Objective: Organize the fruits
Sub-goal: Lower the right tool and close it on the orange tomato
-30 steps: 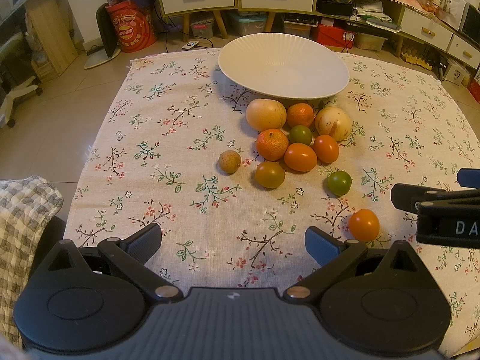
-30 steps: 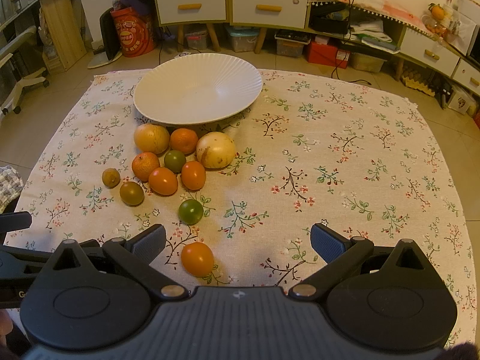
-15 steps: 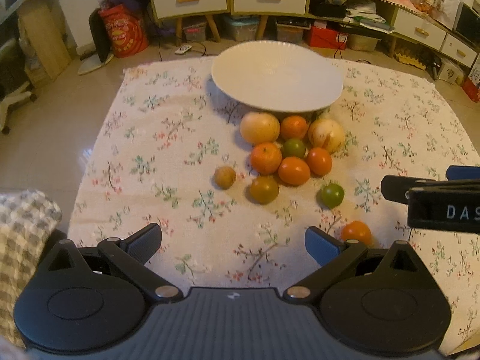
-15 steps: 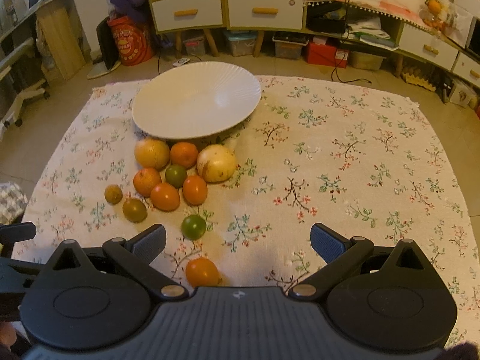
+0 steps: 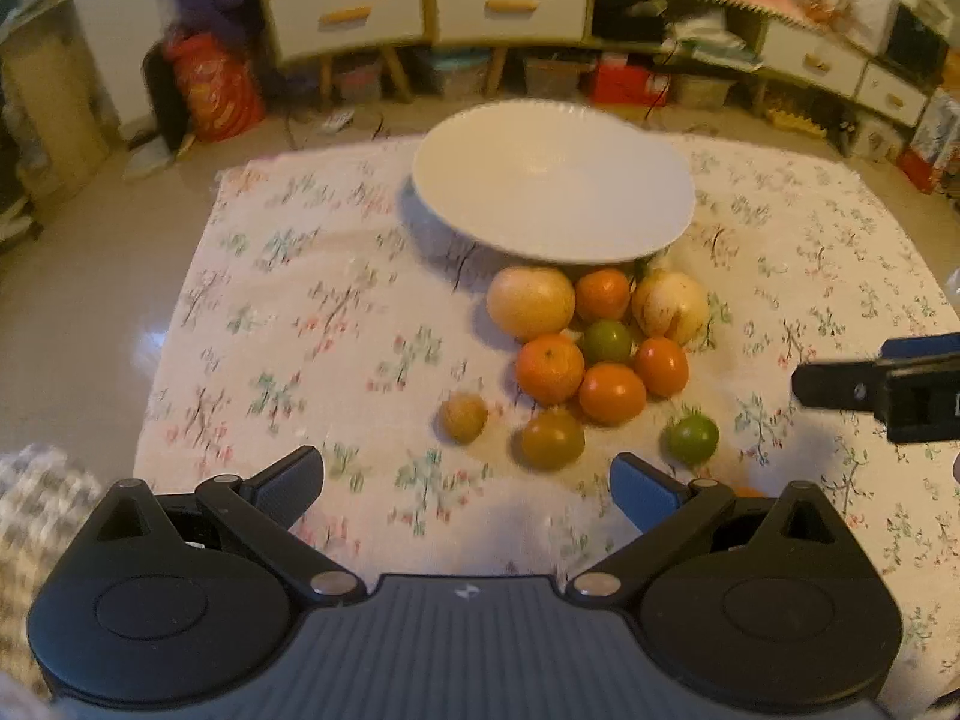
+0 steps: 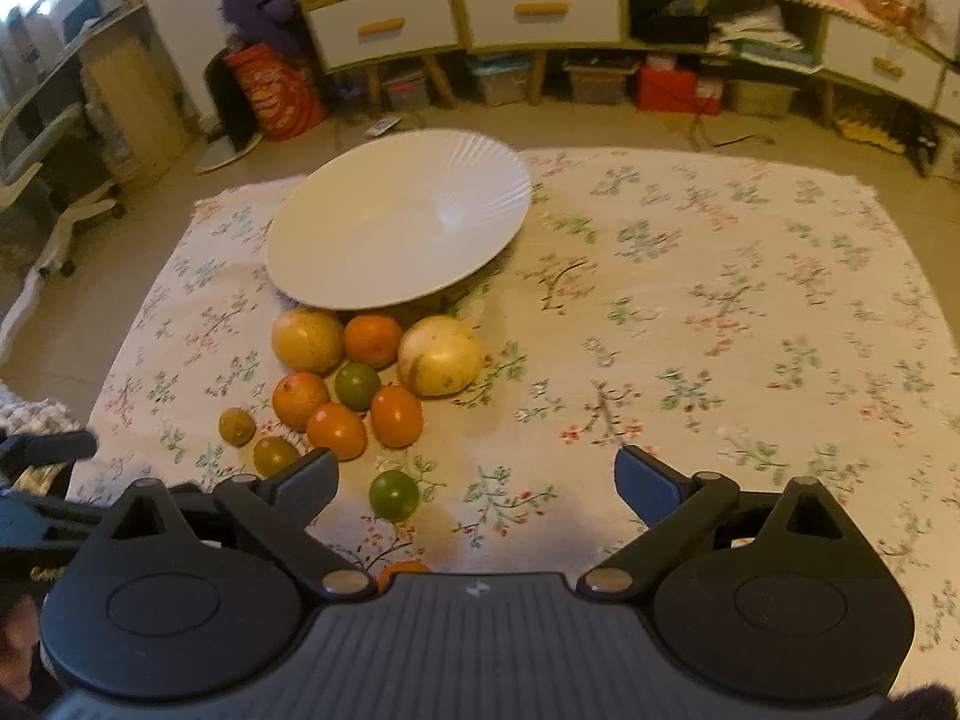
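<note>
A white ribbed plate point(image 5: 552, 180) point(image 6: 396, 222) sits empty at the far side of the floral cloth. Several fruits lie in a cluster in front of it: two large pale ones point(image 5: 529, 302) point(image 6: 438, 355), oranges point(image 5: 550, 367) point(image 6: 336, 429), and a green one point(image 5: 608, 341). A lone green fruit point(image 5: 693, 438) point(image 6: 393, 494) lies nearer, and an orange fruit point(image 6: 401, 570) is mostly hidden under my right gripper. My left gripper point(image 5: 468, 483) is open and empty, above the near cloth. My right gripper point(image 6: 477, 480) is open and empty, and shows in the left wrist view point(image 5: 882, 384).
A small brown fruit point(image 5: 463, 417) and an olive one point(image 5: 552, 439) lie left of the cluster. Low cabinets with drawers point(image 5: 504, 0) and storage boxes stand behind the cloth. A checked fabric point(image 5: 42, 492) lies at the near left. A red bag point(image 6: 273, 90) stands at the back left.
Both grippers have pulled back and risen, so the fruits and plate look farther. The nearest orange fruit has slipped under the grippers' bodies. Nothing on the cloth has moved.
</note>
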`<state>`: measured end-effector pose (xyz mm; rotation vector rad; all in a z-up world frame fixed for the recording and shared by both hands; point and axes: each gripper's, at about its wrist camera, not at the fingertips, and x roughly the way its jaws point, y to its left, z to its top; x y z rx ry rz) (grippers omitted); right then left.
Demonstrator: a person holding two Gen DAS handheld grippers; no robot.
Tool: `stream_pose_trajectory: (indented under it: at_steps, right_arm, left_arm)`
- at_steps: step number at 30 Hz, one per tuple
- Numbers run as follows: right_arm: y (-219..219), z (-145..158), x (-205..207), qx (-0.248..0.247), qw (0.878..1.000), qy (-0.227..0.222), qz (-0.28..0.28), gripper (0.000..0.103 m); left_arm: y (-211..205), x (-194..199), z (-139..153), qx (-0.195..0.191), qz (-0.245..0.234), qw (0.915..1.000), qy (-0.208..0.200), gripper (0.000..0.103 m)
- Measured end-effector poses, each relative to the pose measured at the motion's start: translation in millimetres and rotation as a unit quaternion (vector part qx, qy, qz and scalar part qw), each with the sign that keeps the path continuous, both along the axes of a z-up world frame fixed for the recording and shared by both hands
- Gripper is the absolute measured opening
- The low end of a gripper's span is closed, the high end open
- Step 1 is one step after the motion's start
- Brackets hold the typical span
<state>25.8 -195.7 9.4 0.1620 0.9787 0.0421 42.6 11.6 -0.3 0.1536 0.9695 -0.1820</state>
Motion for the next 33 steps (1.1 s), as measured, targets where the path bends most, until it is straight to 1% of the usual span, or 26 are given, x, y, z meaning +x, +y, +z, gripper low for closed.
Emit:
stream_pose_trajectory:
  at_steps: [2,8,13,17,19,21,23,25,27,33]
  right_arm:
    - [0.8,-5.5,4.9,0.009,1.0,0.015,0.012,0.095]
    - [5.3,-20.0,6.9,0.042,0.997,0.039,0.057,0.091]
    - [5.2,-27.8,2.6,0.066,0.993,0.041,0.083,0.085]
    - [2.1,-35.1,-0.6,0.079,0.991,0.045,0.097,0.079]
    - [1.2,-39.6,-1.6,0.078,0.991,0.051,0.101,0.077]
    - [0.6,-43.9,-2.8,0.076,0.99,0.056,0.106,0.07]
    - [-0.1,-47.0,-4.1,0.076,0.989,0.06,0.111,0.067]
    - [-0.2,-49.7,-4.6,0.078,0.988,0.064,0.116,0.063]
    - [0.0,-52.3,-4.6,0.08,0.987,0.067,0.119,0.059]
    - [2.5,-54.5,-4.6,0.084,0.985,0.073,0.132,0.051]
  left_arm:
    - [-0.7,1.0,-4.3,0.0,-0.016,0.9998,-0.008,0.088]
    - [-5.1,1.8,-16.6,-0.032,-0.066,0.9972,-0.016,0.087]
    - [-0.7,8.2,-29.1,-0.057,-0.081,0.9947,-0.025,0.081]
    - [1.8,12.7,-35.3,-0.073,-0.099,0.9917,-0.037,0.07]
    - [1.0,13.8,-36.5,-0.08,-0.111,0.9896,-0.043,0.066]
    - [-1.9,13.8,-36.3,-0.089,-0.129,0.9864,-0.051,0.06]
    - [-5.8,14.4,-36.3,-0.097,-0.146,0.983,-0.054,0.056]
    - [-9.9,16.6,-37.5,-0.101,-0.159,0.9809,-0.049,0.049]
    - [-14.3,18.8,-39.3,-0.103,-0.167,0.9797,-0.04,0.039]
    - [-20.7,22.1,-43.8,-0.109,-0.177,0.9779,-0.026,0.029]
